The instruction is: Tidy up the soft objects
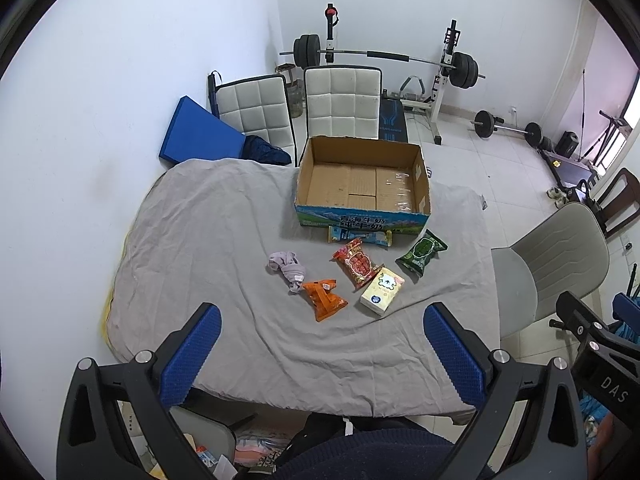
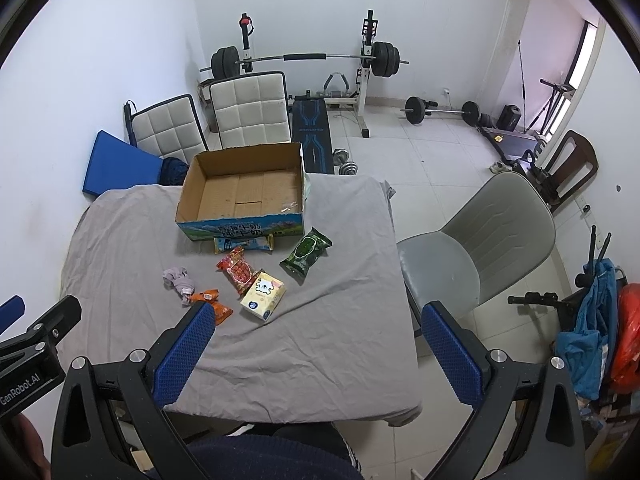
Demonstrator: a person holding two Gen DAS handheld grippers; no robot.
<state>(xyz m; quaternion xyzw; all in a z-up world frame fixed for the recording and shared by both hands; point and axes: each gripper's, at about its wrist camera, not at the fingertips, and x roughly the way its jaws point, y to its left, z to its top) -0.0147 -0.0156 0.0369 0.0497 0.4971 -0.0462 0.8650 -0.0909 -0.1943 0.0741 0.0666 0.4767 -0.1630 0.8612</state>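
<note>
Six soft items lie mid-frame on the grey cloth-covered table (image 1: 208, 216). From the left: a crumpled lilac sock bundle (image 1: 287, 266), an orange snack packet (image 1: 324, 299) whose lower edge hides behind the right gripper's finger in the right wrist view, a red snack bag (image 1: 355, 263), a cream tissue pack (image 1: 382, 290), and a green wipes packet (image 1: 421, 256). A pale blue packet (image 1: 359, 236) is half tucked under the open cardboard box (image 1: 362, 210), its print unreadable. The left gripper (image 1: 322, 354) and right gripper (image 2: 318, 354) both hang spread wide, holding nothing.
</note>
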